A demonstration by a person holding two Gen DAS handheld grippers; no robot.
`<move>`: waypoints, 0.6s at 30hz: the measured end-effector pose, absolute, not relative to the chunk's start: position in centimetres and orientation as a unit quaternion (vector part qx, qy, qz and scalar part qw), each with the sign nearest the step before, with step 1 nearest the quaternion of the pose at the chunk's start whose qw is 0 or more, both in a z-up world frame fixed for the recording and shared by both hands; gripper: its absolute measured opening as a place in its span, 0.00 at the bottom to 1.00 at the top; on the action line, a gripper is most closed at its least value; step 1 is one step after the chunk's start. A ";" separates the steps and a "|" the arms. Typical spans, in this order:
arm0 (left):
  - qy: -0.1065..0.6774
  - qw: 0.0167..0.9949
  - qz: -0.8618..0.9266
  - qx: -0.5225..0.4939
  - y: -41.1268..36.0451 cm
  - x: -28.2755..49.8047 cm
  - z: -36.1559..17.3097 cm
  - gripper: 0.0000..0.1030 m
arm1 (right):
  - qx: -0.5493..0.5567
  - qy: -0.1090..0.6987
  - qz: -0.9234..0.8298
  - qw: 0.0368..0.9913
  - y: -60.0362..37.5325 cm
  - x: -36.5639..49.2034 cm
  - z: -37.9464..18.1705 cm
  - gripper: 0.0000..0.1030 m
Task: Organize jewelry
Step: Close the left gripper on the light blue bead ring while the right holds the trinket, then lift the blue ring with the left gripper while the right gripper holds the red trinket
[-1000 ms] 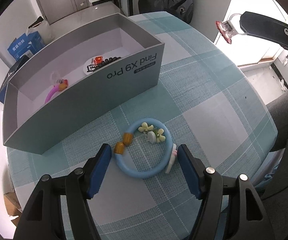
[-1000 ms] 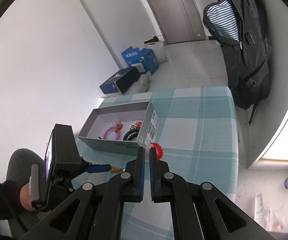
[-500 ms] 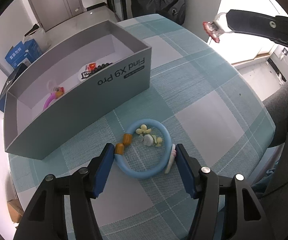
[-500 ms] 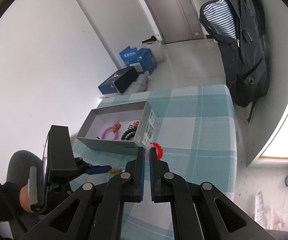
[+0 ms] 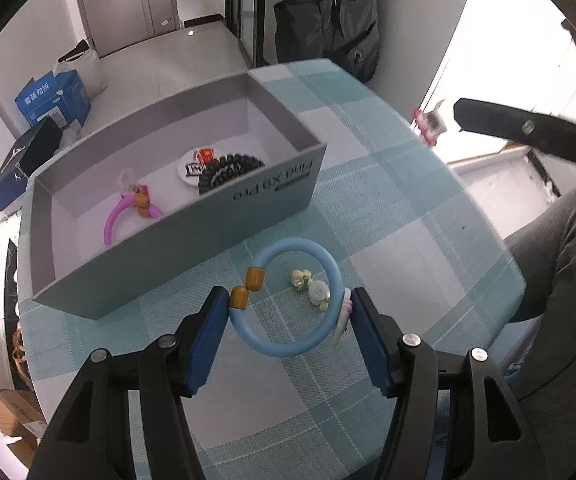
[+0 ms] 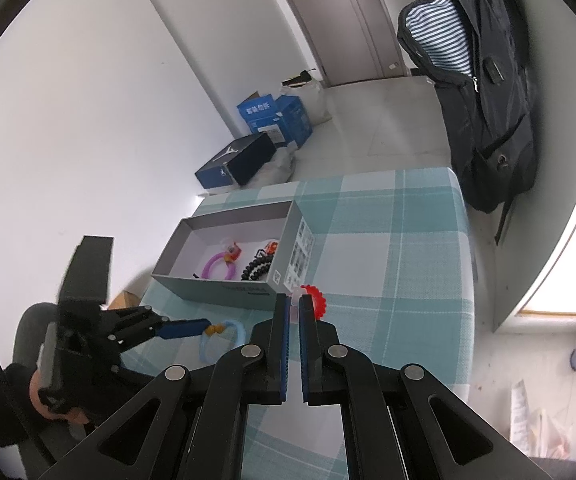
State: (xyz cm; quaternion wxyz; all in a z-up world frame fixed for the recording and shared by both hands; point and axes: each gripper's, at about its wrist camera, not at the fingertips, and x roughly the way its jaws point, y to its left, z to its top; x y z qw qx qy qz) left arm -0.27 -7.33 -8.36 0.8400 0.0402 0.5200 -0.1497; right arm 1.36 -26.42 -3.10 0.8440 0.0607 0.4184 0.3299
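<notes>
The left gripper is closed on the blue bangle, its pads pressed to the ring's two sides; the jaws have just been closing, and the bangle lies between them. An orange bead on the ring is touched by the left pad, a white charm by the right. The bangle is tilted, its far edge raised toward the box; whether its near edge touches the checked cloth cannot be told. Small flower charms are seen inside the ring.

The right gripper is held shut on a small red ring, clear of the table, near the box's end wall.

Just beyond the bangle stands the grey box, open on top. A pink bangle, a black bead bracelet and a white tag are seen in it.

Farther off, blue cartons are seen on the floor, and a dark backpack at the table's far end.
</notes>
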 end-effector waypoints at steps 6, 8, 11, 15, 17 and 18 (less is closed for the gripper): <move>0.496 0.854 -0.156 0.019 -7.0 -0.3 -6.6 0.55 | 0.075 0.415 0.342 0.840 -26.4 1.4 -2.9 0.04; 0.490 0.858 -0.155 0.009 -6.6 -0.4 -6.0 0.55 | 0.081 0.410 0.353 0.837 -26.2 1.3 -2.7 0.04; 0.480 0.864 -0.152 -0.010 -5.9 -0.1 -5.4 0.55 | 0.082 0.407 0.361 0.835 -25.8 1.2 -2.5 0.04; 0.470 0.870 -0.145 -0.039 -4.8 0.4 -4.7 0.55 | 0.076 0.410 0.366 0.832 -24.8 1.2 -2.5 0.04; 0.465 0.872 -0.142 -0.049 -4.2 0.4 -4.3 0.55 | 0.076 0.411 0.370 0.830 -24.2 1.2 -2.5 0.04; 0.462 0.874 -0.140 -0.057 -3.9 0.5 -4.0 0.55 | 0.077 0.411 0.371 0.829 -23.9 1.3 -2.4 0.04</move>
